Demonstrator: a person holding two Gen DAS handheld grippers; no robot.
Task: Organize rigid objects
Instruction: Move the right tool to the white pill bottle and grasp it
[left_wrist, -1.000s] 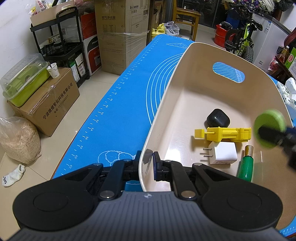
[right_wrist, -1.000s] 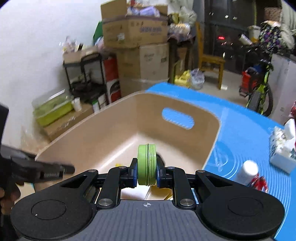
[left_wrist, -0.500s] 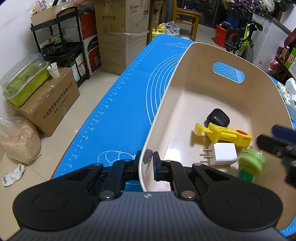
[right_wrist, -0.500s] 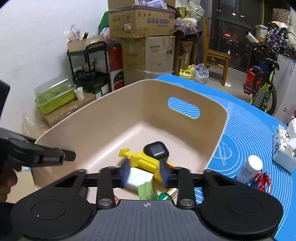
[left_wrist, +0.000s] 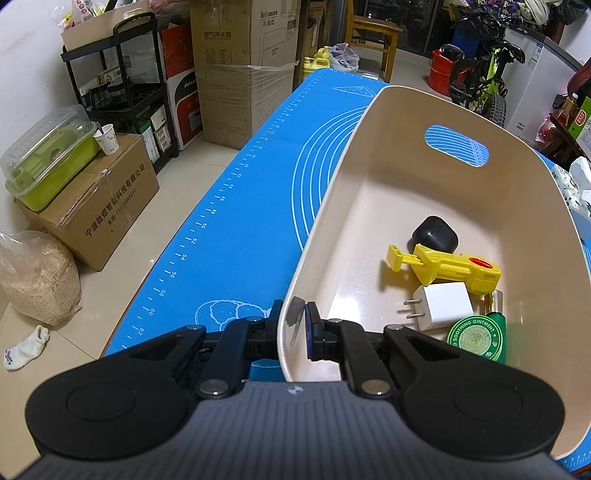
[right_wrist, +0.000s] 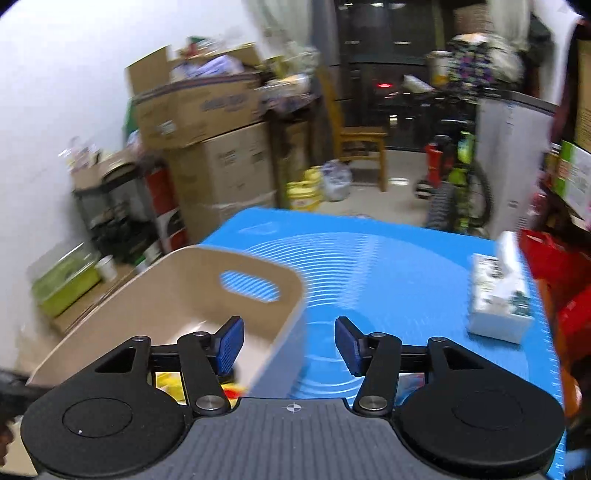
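The left tongs (left_wrist: 293, 328) pinched the bin's near rim (left_wrist: 286, 325), steadying it. Just right of them inside lay the green ointment tin (left_wrist: 475, 339). The right tongs (right_wrist: 288, 345) hung wide open, empty, above the tabletop (right_wrist: 388, 273).

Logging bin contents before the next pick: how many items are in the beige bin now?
5. Black case farthest in, yellow tool before it, white charger, green ointment tin nearest, green tube partly under it. More may hide beneath.
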